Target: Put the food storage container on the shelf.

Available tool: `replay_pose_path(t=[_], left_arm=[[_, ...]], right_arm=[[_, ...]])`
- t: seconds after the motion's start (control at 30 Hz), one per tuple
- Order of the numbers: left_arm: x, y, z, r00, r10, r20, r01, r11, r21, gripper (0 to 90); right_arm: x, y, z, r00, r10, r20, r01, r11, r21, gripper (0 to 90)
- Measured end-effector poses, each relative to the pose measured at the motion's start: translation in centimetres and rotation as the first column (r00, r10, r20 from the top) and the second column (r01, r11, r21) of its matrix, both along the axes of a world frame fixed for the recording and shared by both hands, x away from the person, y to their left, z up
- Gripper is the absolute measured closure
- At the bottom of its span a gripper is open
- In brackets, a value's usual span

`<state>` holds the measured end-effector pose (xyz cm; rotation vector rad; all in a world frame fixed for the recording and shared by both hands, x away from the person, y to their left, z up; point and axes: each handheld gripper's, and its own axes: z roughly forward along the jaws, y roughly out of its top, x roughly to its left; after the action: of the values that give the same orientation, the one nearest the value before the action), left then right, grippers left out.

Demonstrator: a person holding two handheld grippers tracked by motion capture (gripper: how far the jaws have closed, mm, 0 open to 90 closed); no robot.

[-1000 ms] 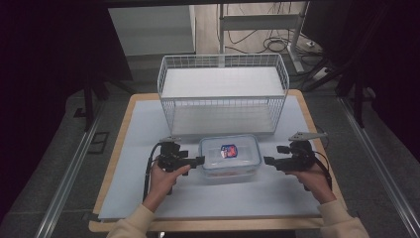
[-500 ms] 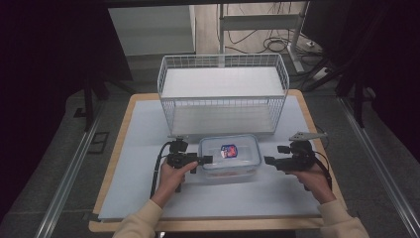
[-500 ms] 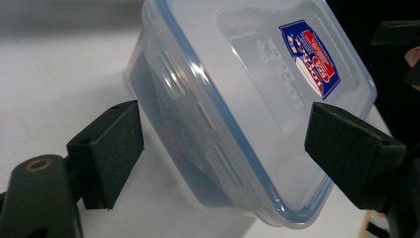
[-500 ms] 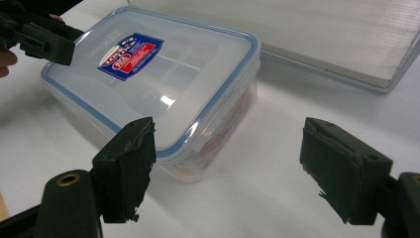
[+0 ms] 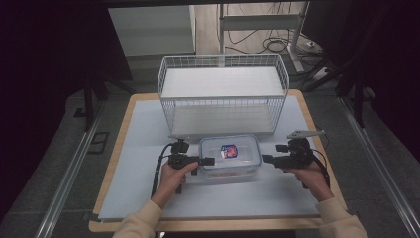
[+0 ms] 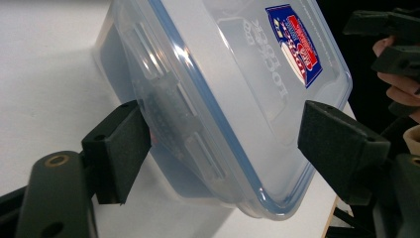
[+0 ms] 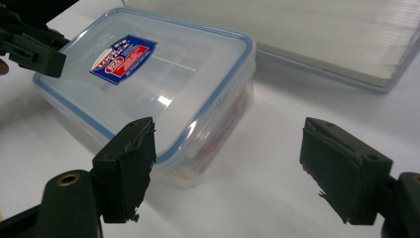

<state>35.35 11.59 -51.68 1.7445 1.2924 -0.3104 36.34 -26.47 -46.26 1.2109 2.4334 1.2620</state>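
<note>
Table [image 5: 114, 198] w/ white mat [image 5: 143, 124], basket [image 5: 223, 99], container [image 5: 230, 156]

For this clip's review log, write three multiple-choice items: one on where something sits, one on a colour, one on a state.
1. Where is the clear plastic lidded container?
A. Inside the white wire basket
B. In front of the white wire basket, between the two grippers
C. On the floor

2. What colour is the seal round the container's lid?
A. Blue
B. Green
C. Yellow

3. How are the left gripper's jaws?
A. Shut on nothing
B. Clamped on the basket
C. Open, at the container's end

Key: 1 B, the high view shows it there. 2 A, a blue line rims the lid. 3 C, the left gripper view shows both jaws spread.
</note>
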Motion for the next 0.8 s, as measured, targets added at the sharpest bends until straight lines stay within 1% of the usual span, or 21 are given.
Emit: replay_pose_path(t=[0.03,0.1,0.13,0.17,0.2,0.23,0.27,0.3,0.33,0.37,0.43,0.47,0.5,0.63,0.73,0.77,0.8], left_arm=[[0.0,0.0,0.0,1.0,-0.001,0.0,0.001,1.0,0.0,21.5],[0.0,0.0,0.0,1.0,-0.002,-0.001,0.002,1.0,0.001,21.5],[0.0,0.0,0.0,1.0,-0.002,-0.001,0.002,1.0,0.001,21.5],[0.0,0.0,0.0,1.0,-0.003,0.0,0.003,1.0,0.001,21.5],[0.0,0.0,0.0,1.0,-0.003,0.0,0.003,1.0,0.001,21.6],[0.0,0.0,0.0,1.0,-0.003,0.0,0.003,1.0,0.001,21.6],[0.0,0.0,0.0,1.0,-0.004,0.0,0.004,1.0,0.001,21.6],[0.0,0.0,0.0,1.0,-0.004,0.001,0.004,1.0,0.0,21.6],[0.0,0.0,0.0,1.0,-0.004,0.002,0.004,1.0,-0.001,21.6],[0.0,0.0,0.0,1.0,-0.004,0.003,0.004,1.0,-0.001,21.5],[0.0,0.0,0.0,1.0,-0.003,0.004,0.003,1.0,-0.001,21.5],[0.0,0.0,0.0,1.0,-0.003,0.004,0.003,1.0,-0.001,21.5],[0.0,0.0,0.0,1.0,-0.003,0.005,0.003,1.0,0.0,21.5],[0.0,0.0,0.0,1.0,-0.005,0.007,0.005,1.0,0.0,21.5],[0.0,0.0,-0.1,0.9999,-0.007,0.014,0.007,1.0,0.0,21.5],[0.0,0.0,-0.1,0.9998,-0.009,0.015,0.009,1.0,0.0,21.6],[0.0,0.0,-0.1,0.9998,-0.009,0.015,0.009,1.0,0.0,21.7]], right_arm=[[0.3,0.1,0.0,1.0,0.001,-0.01,-0.001,1.0,0.012,21.4],[1.1,0.5,-0.2,0.9989,0.005,-0.046,-0.003,1.0,0.029,20.7],[1.1,0.5,-0.2,0.9989,0.005,-0.046,-0.003,1.0,0.029,20.7],[2.0,0.9,-0.3,0.9965,0.01,-0.083,-0.005,0.999,0.054,19.5],[2.0,0.9,-0.3,0.9965,0.01,-0.083,-0.005,0.999,0.054,19.5],[2.9,1.3,-0.6,0.9889,0.022,-0.147,-0.007,0.995,0.102,18.1],[2.9,1.3,-0.6,0.9889,0.022,-0.147,-0.007,0.995,0.102,18.1],[3.3,1.6,-0.8,0.9855,0.033,-0.167,-0.015,0.994,0.104,17.9],[3.9,1.9,-1.4,0.9782,0.043,-0.203,-0.021,0.994,0.109,17.3],[4.3,2.1,-1.7,0.9742,0.046,-0.221,-0.02,0.993,0.118,17.2],[4.8,2.3,-2.3,0.9681,0.044,-0.246,-0.014,0.992,0.124,17.2],[4.8,2.3,-2.3,0.9681,0.044,-0.246,-0.014,0.992,0.124,17.2],[5.1,2.5,-2.8,0.9617,0.051,-0.269,-0.017,0.992,0.127,16.3],[5.3,2.6,-3.1,0.9532,0.068,-0.295,-0.024,0.988,0.152,16.5],[5.5,2.7,-3.5,0.9409,0.095,-0.325,-0.036,0.982,0.183,16.5],[5.6,2.8,-3.7,0.9342,0.106,-0.341,-0.039,0.98,0.197,16.5],[5.6,2.8,-3.7,0.9342,0.106,-0.341,-0.039,0.98,0.197,16.5]])
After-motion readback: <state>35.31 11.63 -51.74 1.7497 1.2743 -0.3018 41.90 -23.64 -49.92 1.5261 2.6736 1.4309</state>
